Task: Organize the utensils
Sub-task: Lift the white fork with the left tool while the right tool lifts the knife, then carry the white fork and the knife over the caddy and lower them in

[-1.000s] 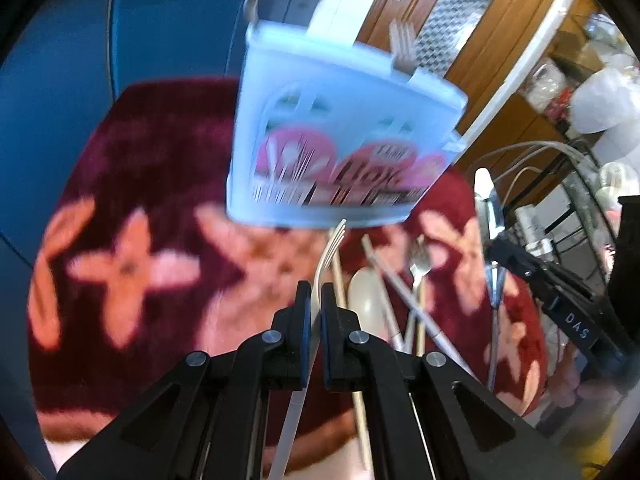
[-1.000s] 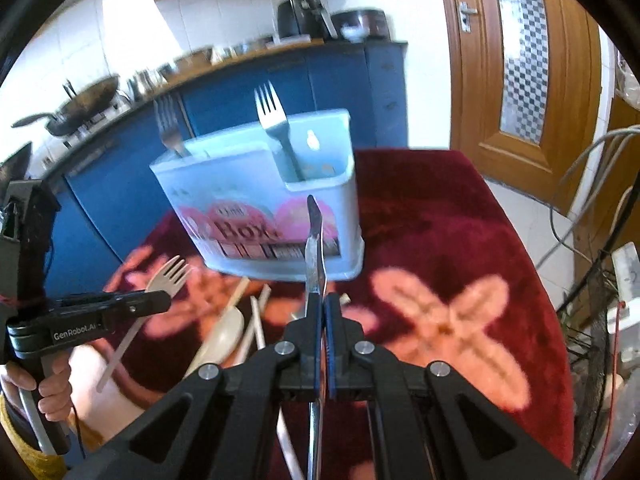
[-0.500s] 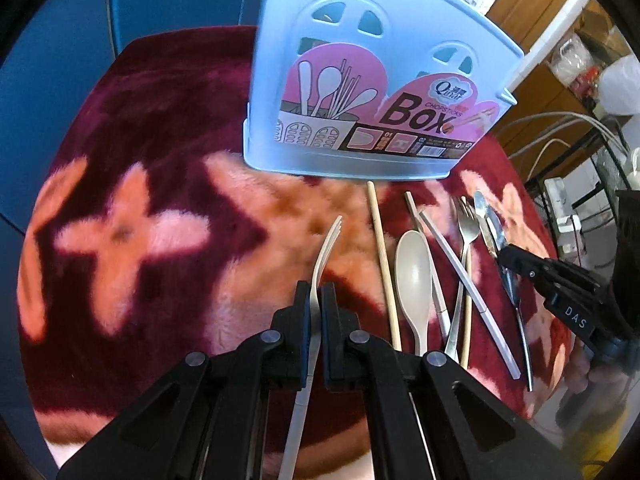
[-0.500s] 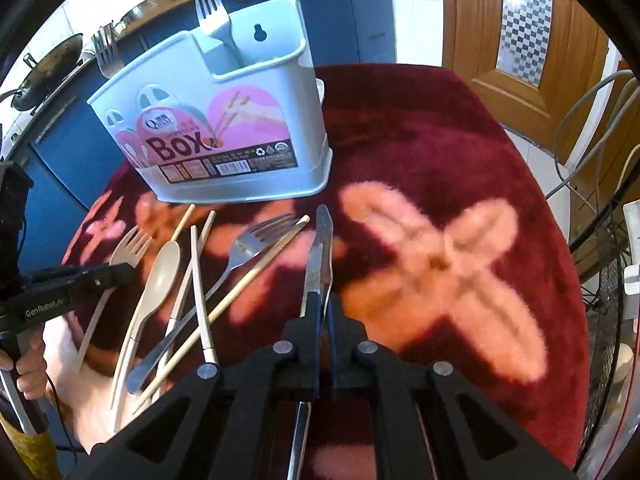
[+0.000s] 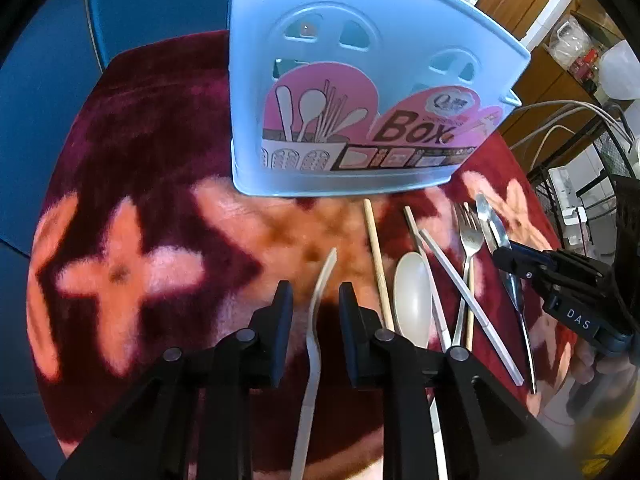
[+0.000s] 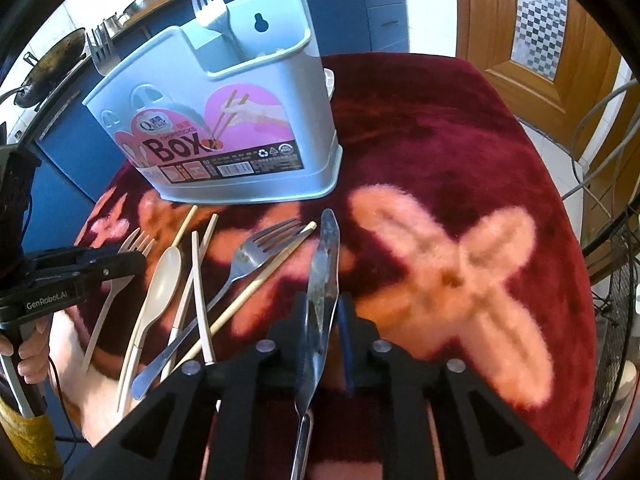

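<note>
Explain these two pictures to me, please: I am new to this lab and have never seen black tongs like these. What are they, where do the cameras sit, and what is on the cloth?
There is no robot here. A person holds a two-finger gripper in each hand, and a fisheye camera on each one looks forward along its fingers. One picture looks out from the left gripper, the other from the right gripper. On the dark red flowered cloth stands a pale blue utensil holder with two forks in it. In front of it lie a cream spoon, a metal fork and chopsticks. The jaws of both grippers have just been opening. A cream fork lies between the left ones and a table knife between the right ones, and neither is squeezed.
</note>
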### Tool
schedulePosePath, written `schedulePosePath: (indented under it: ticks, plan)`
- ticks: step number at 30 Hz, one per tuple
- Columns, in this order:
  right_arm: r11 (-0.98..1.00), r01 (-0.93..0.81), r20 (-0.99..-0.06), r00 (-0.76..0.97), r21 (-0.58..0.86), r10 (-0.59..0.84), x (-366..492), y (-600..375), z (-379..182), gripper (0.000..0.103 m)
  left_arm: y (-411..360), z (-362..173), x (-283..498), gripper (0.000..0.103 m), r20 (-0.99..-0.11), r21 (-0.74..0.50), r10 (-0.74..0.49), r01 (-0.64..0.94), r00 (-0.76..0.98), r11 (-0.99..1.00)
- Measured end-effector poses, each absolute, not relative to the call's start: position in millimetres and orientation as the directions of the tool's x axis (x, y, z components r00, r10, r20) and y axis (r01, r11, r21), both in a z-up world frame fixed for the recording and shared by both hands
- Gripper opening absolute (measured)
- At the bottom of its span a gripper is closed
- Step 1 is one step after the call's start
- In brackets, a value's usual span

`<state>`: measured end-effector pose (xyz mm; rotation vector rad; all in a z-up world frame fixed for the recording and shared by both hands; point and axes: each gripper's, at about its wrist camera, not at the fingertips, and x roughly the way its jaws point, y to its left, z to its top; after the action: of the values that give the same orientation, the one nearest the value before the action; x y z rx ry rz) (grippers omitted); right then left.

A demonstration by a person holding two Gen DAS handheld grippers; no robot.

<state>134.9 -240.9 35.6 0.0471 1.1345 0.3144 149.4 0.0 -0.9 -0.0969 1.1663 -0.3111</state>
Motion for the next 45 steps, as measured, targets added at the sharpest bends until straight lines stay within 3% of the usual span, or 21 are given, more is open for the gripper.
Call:
schedulePosePath:
  ticks: [7,11,14,15,21,34,45]
  plan:
    - [0.949,-0.249,-0.897,0.347,0.193,0.274,146.5,-236.3,30.3,0.018,2.5,1.1,154.4,0.021,-0.888,-0.229,-0.284,0.189,0.361,0.955]
    - [0.948,-0.265,-0.903,0.342,0.174,0.261,149.3,-234.3,30.7,0.017,-0.8,3.2,152.0,0.005,-0.887,-0.208,-0.276,0.212,0.370,0.955]
    - [0.949,-0.279,-0.902,0.356,0.146,0.243,147.4,-229.6,31.8,0.014,-1.4,8.0,147.1,0.003,-0.878,-0.208,-0.280,0.217,0.389,0.954]
    - [0.949,-0.285,-0.900,0.365,0.134,0.237,145.3,-228.0,33.3,0.008,-0.8,10.1,145.6,0.003,-0.873,-0.204,-0.278,0.219,0.399,0.954]
    - [0.952,-0.273,-0.866,0.431,0.142,0.253,131.7,-226.5,47.8,0.006,7.1,36.4,132.0,0.000,-0.820,-0.226,-0.308,0.221,0.482,0.949]
    - [0.954,-0.223,-0.696,0.653,0.201,0.299,98.5,-243.8,115.3,0.006,24.9,111.1,99.6,0.000,-0.647,-0.251,-0.328,0.214,0.689,0.944]
    - [0.960,-0.231,-0.527,0.802,0.162,0.282,94.7,-245.2,174.9,0.006,36.1,172.7,116.7,0.000,-0.506,-0.225,-0.238,0.139,0.829,0.964]
